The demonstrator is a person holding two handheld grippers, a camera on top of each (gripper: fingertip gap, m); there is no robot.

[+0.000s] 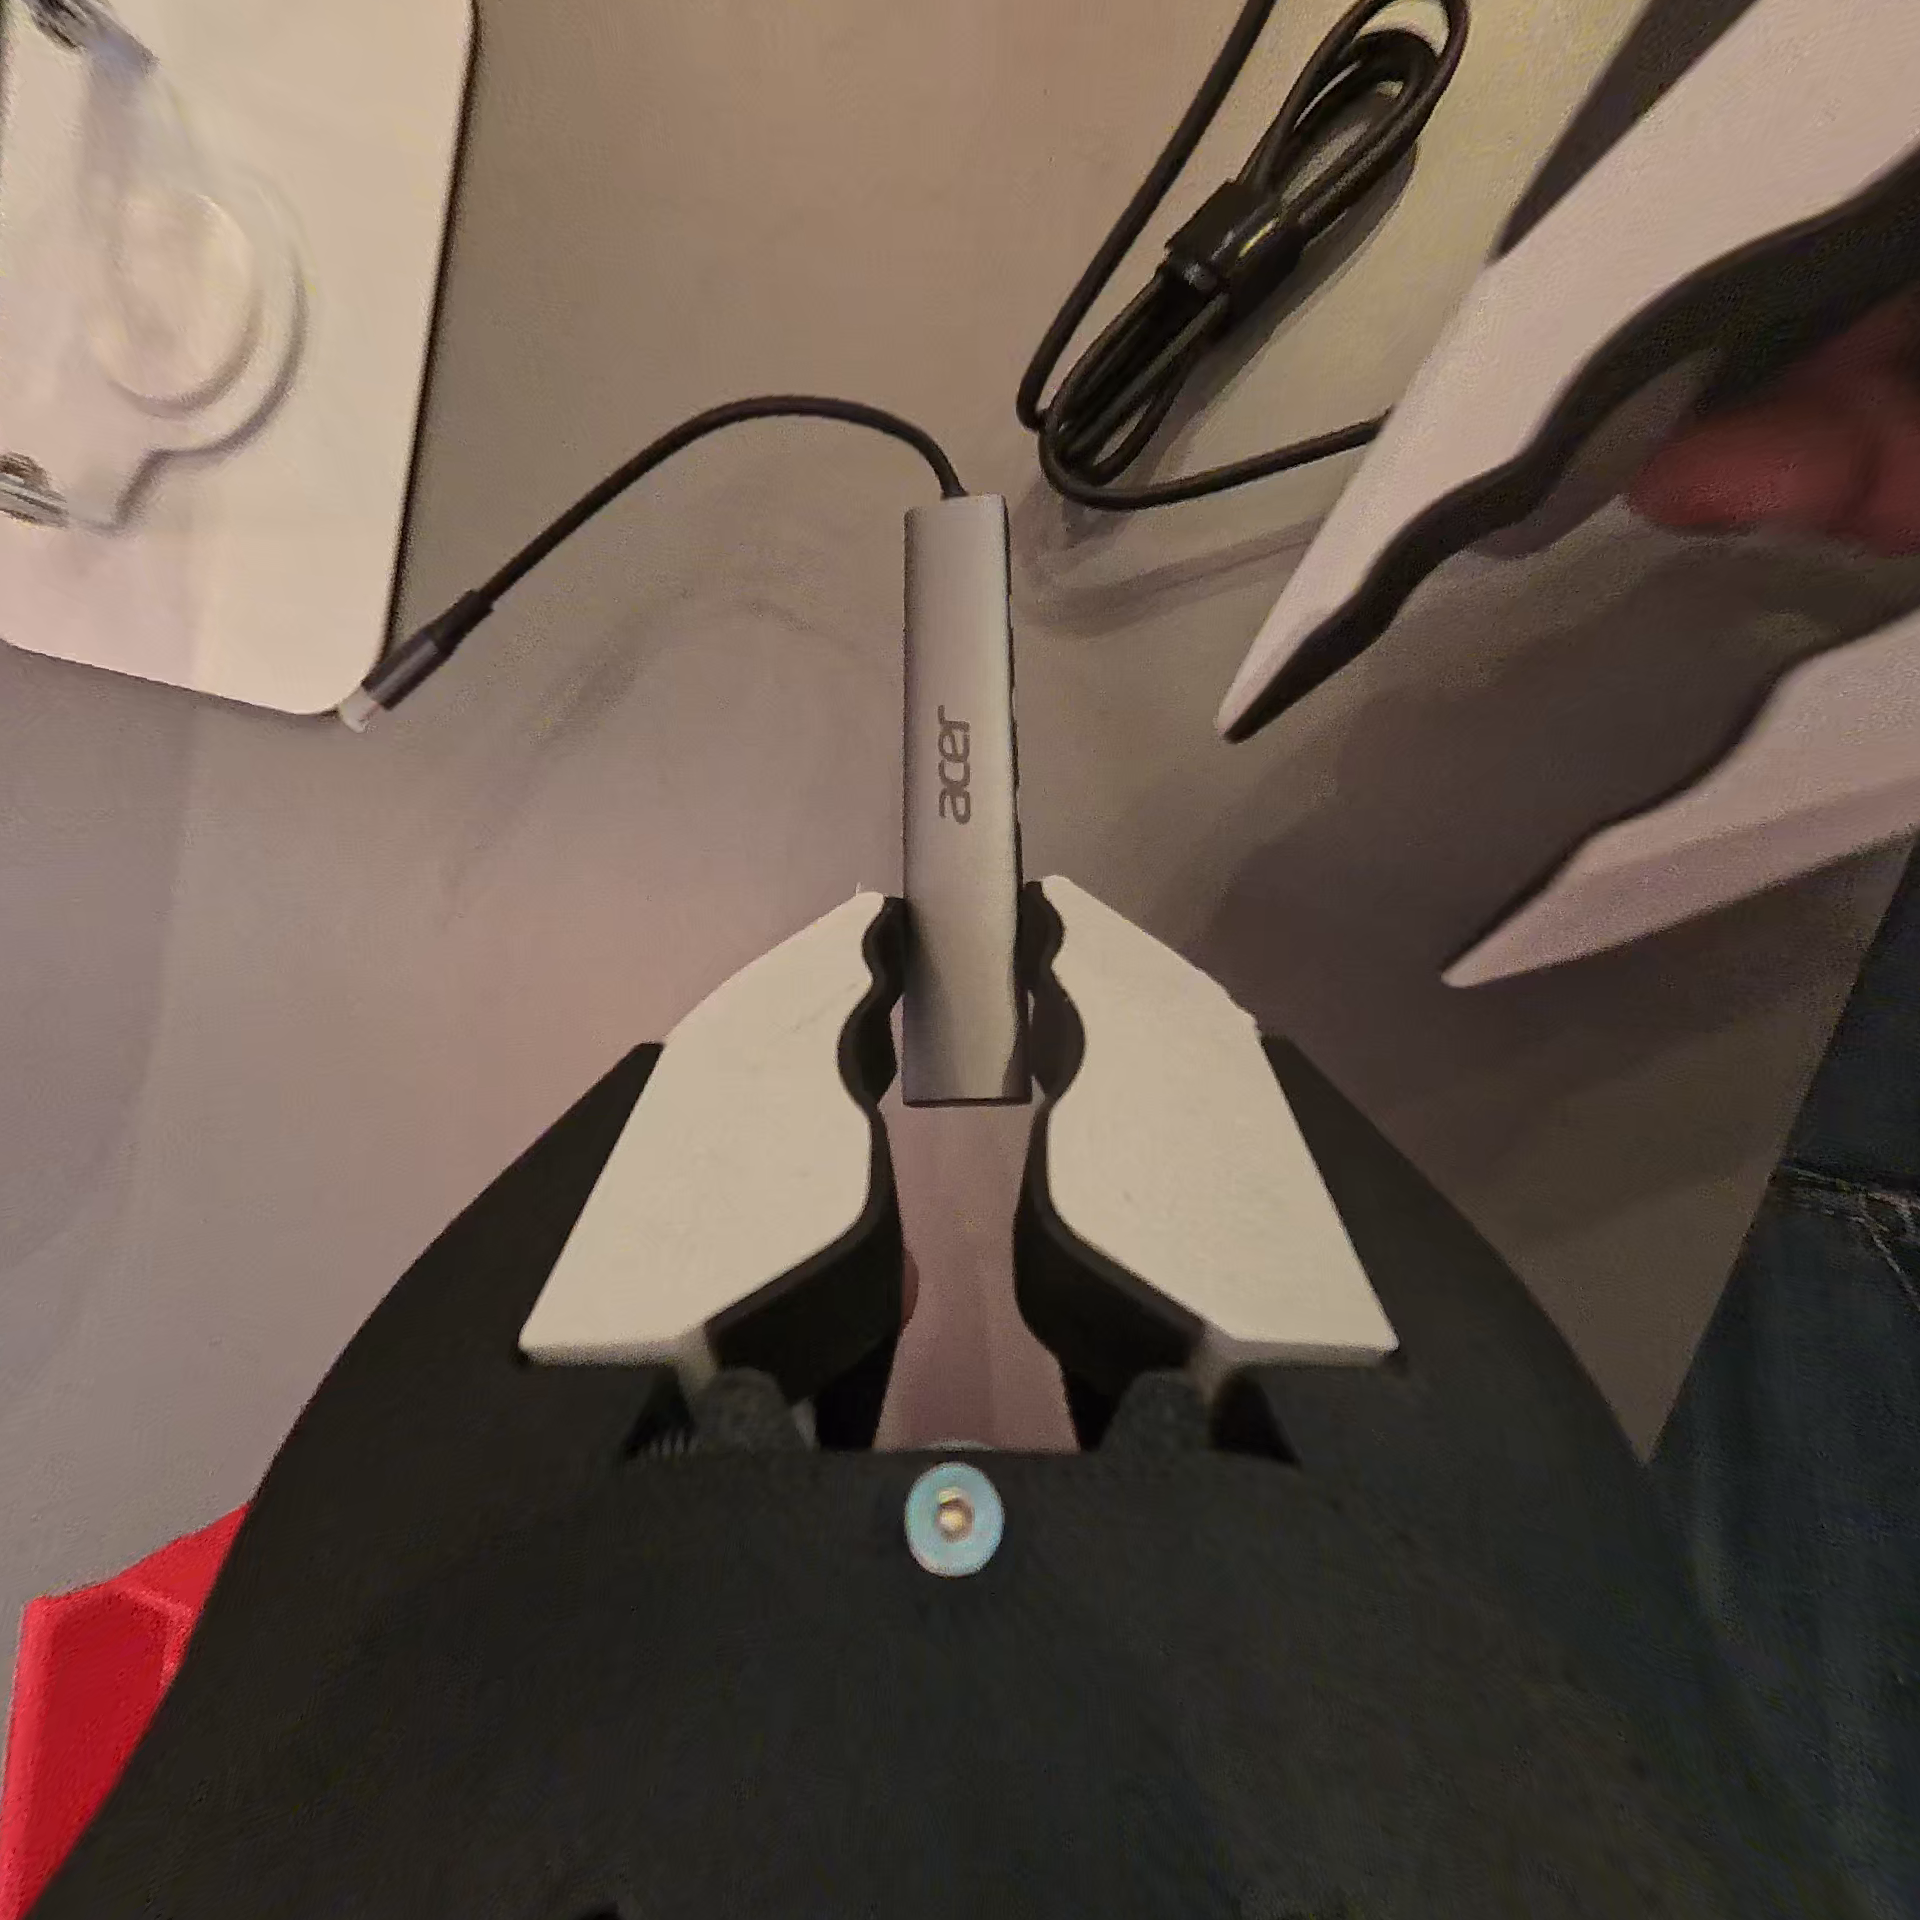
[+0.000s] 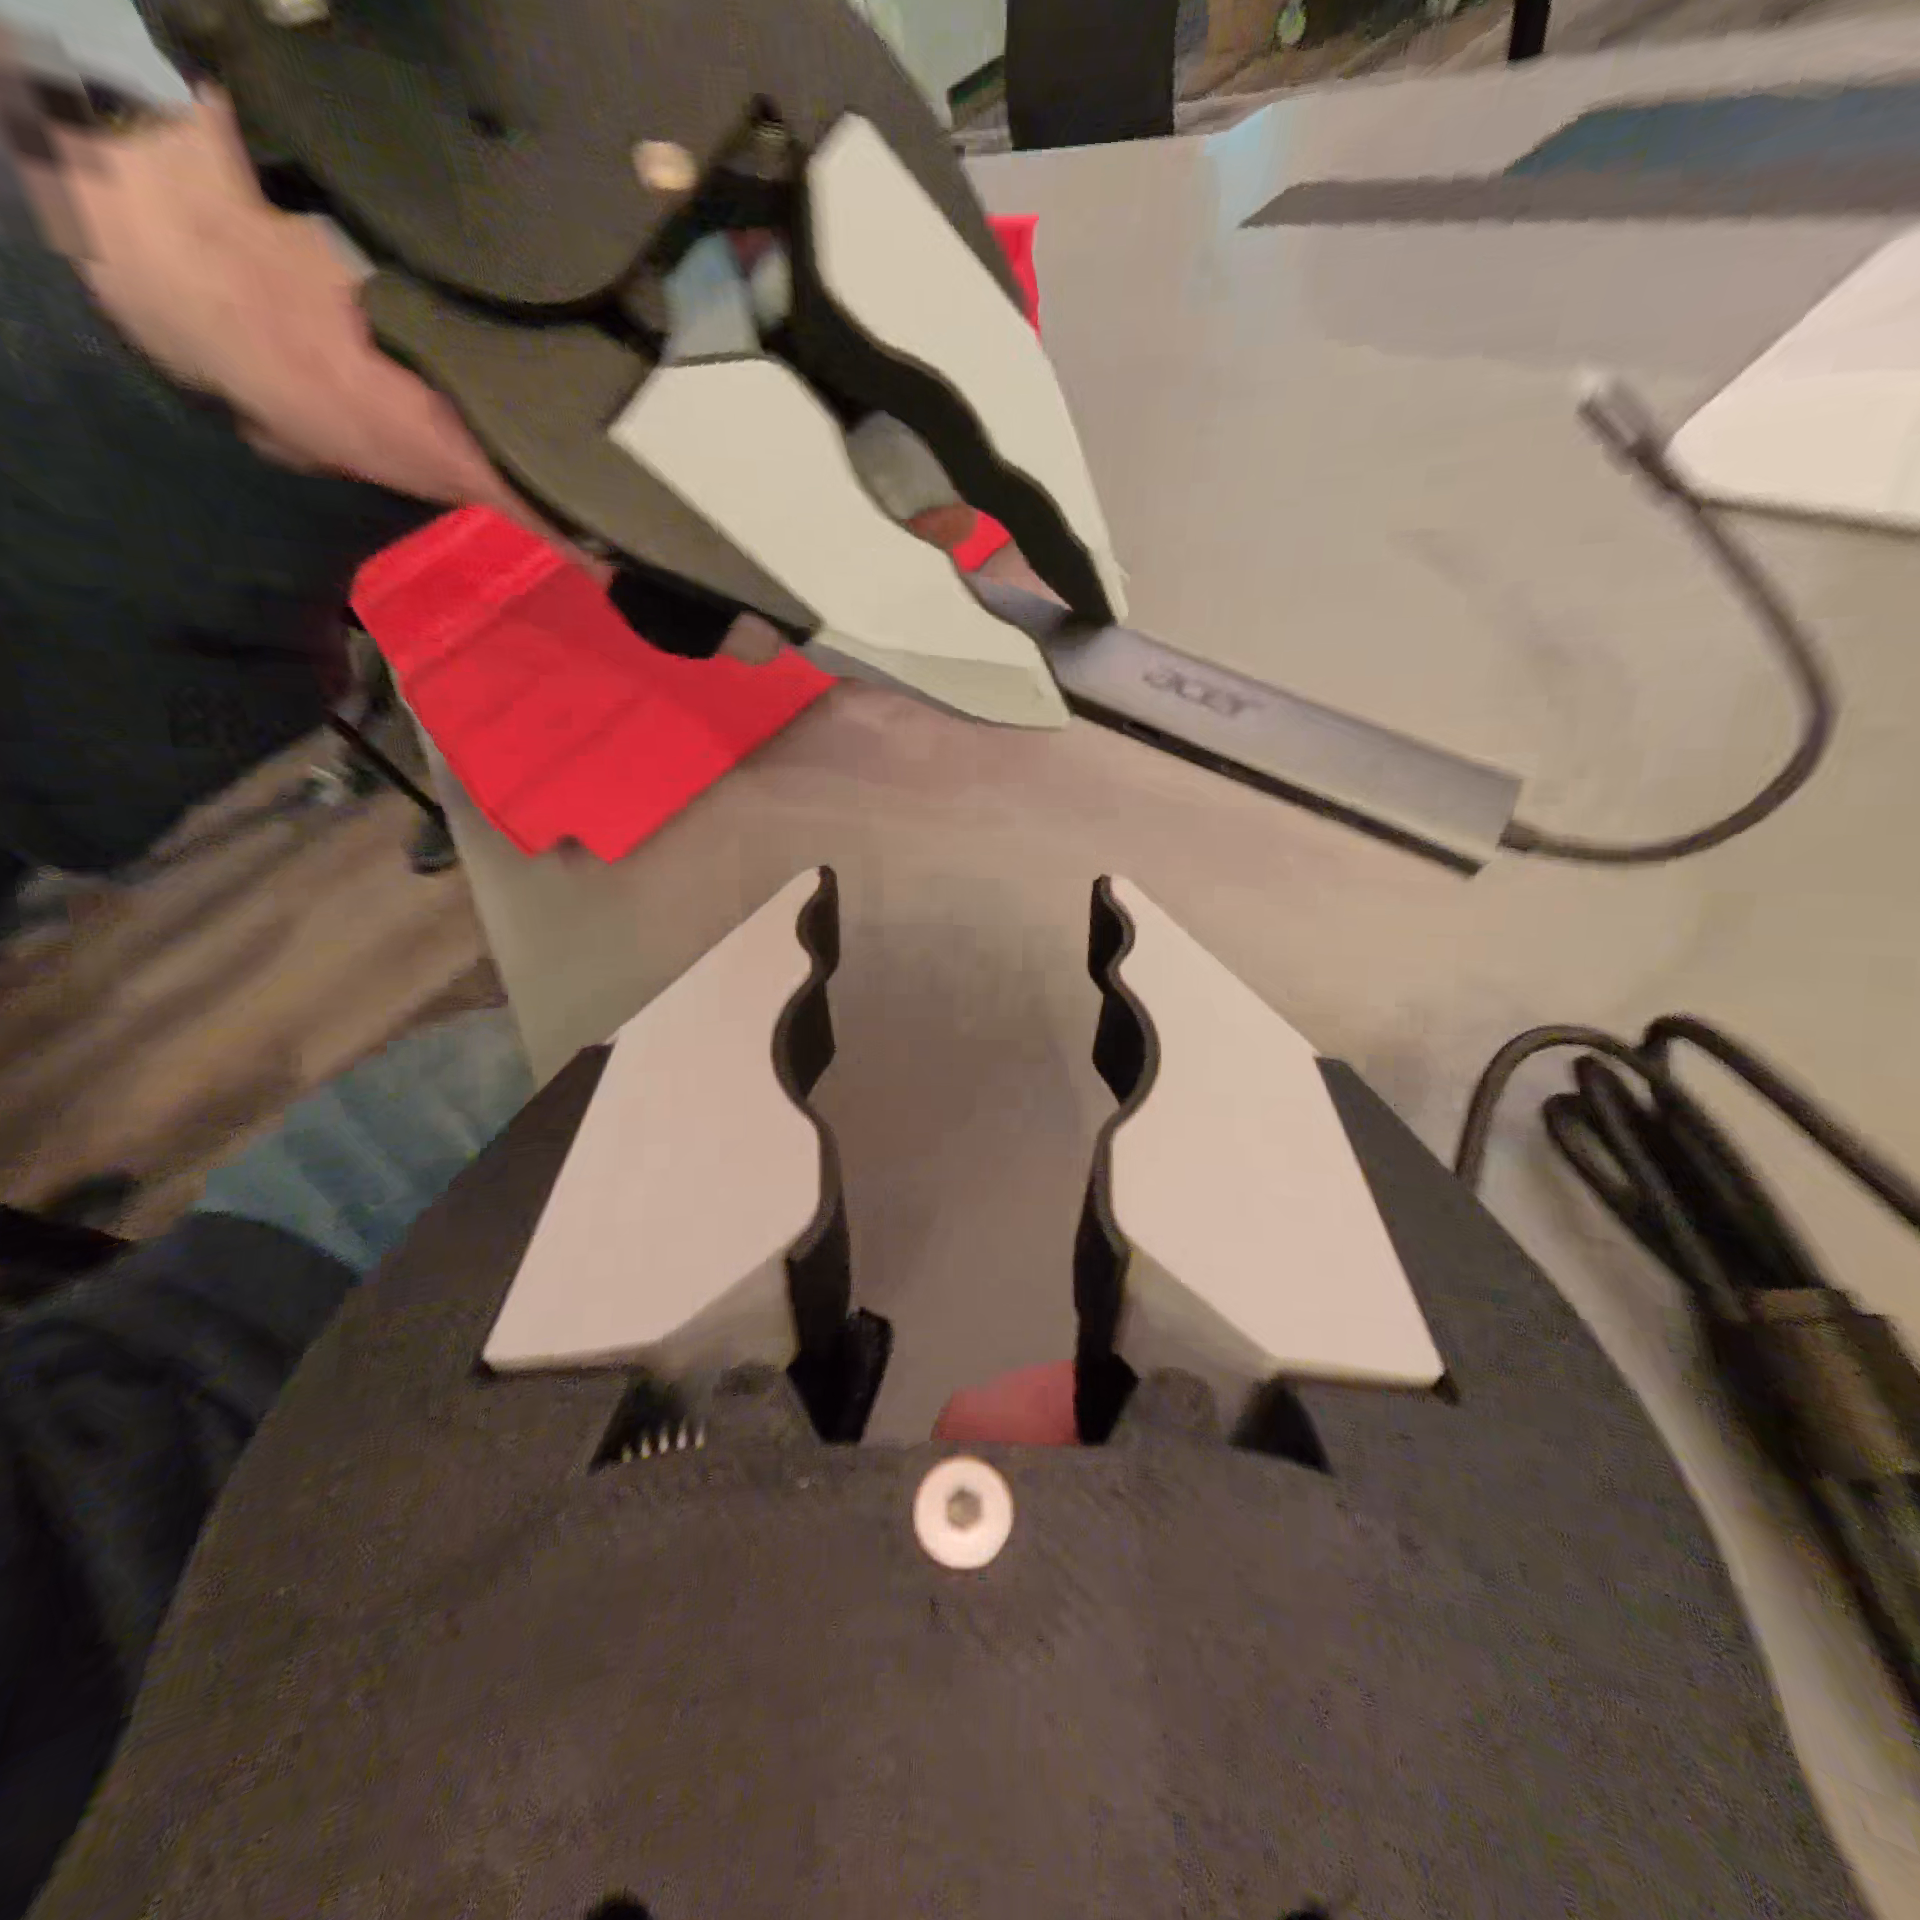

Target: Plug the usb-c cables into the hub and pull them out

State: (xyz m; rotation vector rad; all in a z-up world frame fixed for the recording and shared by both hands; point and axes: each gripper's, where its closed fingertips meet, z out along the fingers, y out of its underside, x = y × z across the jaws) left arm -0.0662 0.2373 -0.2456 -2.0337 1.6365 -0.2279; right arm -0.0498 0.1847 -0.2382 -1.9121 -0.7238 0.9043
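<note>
My left gripper is shut on the near end of a slim grey USB hub and holds it above the grey table. The hub's own short black cable ends in a loose plug at the left. A coiled black USB-C cable lies beyond the hub at the upper right. My right gripper is open and empty; it shows in the left wrist view at the right, apart from the hub. In the right wrist view the left gripper grips the hub, and the coiled cable lies at the right.
A white board with a clear plastic object lies at the upper left. A red object sits near the table's edge, behind the left gripper. A person's hand holds the left gripper. The table edge drops off to a wooden floor. Left tips to right tips: about 6 cm.
</note>
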